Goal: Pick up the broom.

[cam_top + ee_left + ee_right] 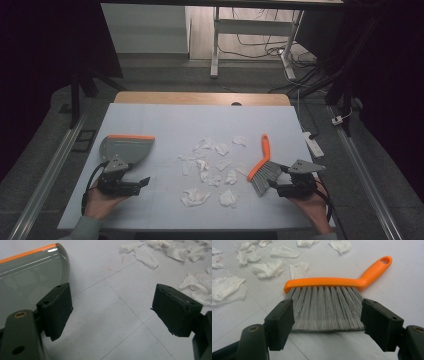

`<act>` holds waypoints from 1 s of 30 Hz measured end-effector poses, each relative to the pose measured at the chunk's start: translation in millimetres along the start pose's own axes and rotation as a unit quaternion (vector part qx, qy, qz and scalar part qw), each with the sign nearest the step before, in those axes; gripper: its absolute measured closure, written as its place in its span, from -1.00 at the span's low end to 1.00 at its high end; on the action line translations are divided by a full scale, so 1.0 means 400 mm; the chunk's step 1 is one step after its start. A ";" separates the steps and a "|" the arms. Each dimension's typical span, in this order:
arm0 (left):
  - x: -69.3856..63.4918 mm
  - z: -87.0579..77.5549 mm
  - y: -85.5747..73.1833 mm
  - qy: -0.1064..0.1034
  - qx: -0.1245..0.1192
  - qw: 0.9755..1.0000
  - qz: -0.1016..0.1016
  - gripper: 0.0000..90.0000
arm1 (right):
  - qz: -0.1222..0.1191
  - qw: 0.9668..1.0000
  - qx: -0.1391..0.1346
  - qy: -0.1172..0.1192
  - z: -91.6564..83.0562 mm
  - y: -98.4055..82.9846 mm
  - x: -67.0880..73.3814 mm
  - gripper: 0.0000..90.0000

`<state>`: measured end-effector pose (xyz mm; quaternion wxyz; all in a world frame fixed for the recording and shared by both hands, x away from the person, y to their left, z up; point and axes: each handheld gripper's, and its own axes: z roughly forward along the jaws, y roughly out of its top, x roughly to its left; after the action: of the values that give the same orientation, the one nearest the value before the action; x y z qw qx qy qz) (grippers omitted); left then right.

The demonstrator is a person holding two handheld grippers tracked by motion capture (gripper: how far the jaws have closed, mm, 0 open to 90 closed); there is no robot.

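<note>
A grey dustpan [125, 147] [27, 272] with an orange lip lies at the table's left. A hand brush [265, 155] [329, 282] with an orange handle and grey bristles lies at the right. Several crumpled white tissue scraps [210, 167] [147, 257] [267, 268] are scattered between them. My left gripper [142, 182] [116, 307] rests just in front of the dustpan, open, with bare table between its jaws. My right gripper [274, 184] [327, 317] is open at the brush's bristle ends, one jaw on each side of them.
The white table top [165, 120] has a wooden strip [200, 98] along its far edge. Metal rails run along both sides. A white power strip [313, 144] lies on the floor at the right, with desk legs and cables behind.
</note>
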<state>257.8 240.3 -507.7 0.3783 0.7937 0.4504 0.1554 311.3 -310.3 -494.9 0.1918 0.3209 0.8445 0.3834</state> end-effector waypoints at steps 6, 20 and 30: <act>0.000 -0.004 -0.001 0.003 -0.004 1.000 0.000 -0.61 | -0.002 1.000 -0.002 0.003 -0.003 0.003 0.005 -0.40; -0.004 0.001 -0.001 0.005 0.003 1.000 0.006 -0.62 | 0.001 1.000 0.001 0.011 -0.003 0.007 0.008 -0.35; -0.013 -0.006 -0.003 0.015 -0.007 1.000 0.010 -0.62 | 0.012 1.000 0.009 0.004 -0.012 0.020 0.013 -0.34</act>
<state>252.9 237.4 -506.4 0.3756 0.7928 0.4472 0.1742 308.0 -305.1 -485.9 0.1812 0.3311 0.8447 0.3796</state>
